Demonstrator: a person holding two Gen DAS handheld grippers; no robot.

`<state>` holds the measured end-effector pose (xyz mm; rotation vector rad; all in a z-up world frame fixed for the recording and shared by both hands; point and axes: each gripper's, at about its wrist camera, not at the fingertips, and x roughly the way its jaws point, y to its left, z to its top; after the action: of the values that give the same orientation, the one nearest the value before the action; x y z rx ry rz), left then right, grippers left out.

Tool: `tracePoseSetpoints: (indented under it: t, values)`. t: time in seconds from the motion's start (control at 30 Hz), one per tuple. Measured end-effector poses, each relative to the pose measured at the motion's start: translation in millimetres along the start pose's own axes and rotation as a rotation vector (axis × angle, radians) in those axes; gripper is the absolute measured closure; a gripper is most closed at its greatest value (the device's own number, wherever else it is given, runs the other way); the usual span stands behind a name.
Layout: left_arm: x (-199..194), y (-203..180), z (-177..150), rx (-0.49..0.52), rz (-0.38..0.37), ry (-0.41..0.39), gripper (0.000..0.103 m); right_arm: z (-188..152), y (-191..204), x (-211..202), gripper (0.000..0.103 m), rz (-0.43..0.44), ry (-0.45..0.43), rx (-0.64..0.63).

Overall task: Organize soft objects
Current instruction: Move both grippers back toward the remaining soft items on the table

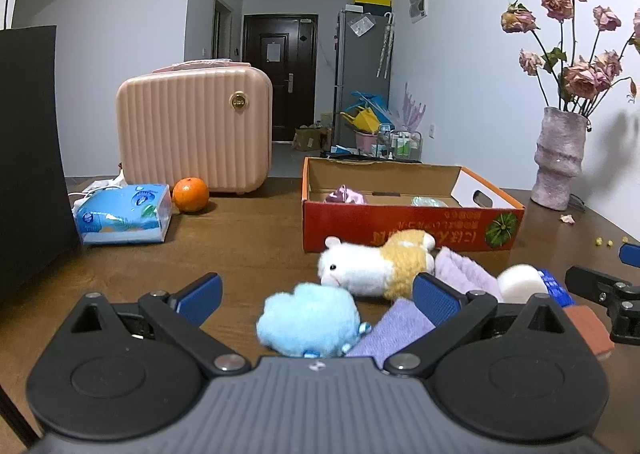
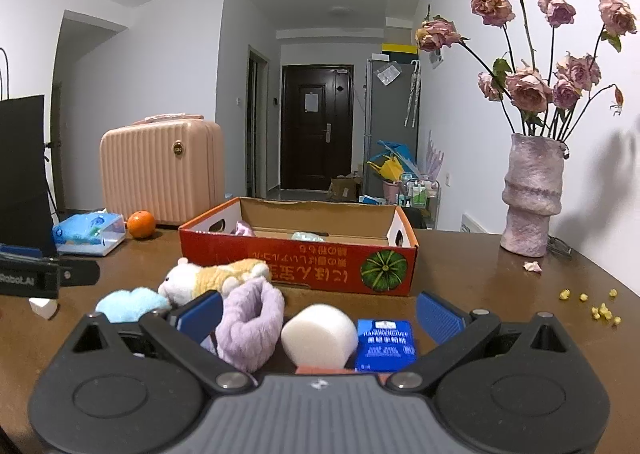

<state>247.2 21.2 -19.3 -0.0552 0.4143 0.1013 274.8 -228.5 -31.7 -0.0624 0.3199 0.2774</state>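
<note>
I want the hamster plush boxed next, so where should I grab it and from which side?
Grip the hamster plush across its yellow midsection, coming from above. It lies on its side just in front of the red box, so its body is the widest soft part. The open left gripper is nearest.

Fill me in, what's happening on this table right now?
Both handheld grippers are open and holding nothing. The left gripper hovers at the fluffy light-blue plush; the right gripper frames the white foam cylinder. The red cardboard box behind already holds a couple of soft items.
</note>
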Motion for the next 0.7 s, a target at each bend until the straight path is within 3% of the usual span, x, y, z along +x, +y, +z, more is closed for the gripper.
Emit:
tracePoseSetpoints:
  t: [0.7]
  values:
    - [-27.4,-5.6,-33.9,0.032,-0.040,0.035,0.000,-34.1,2.6,-25.3,0.000,-0.040,0.075,0.000]
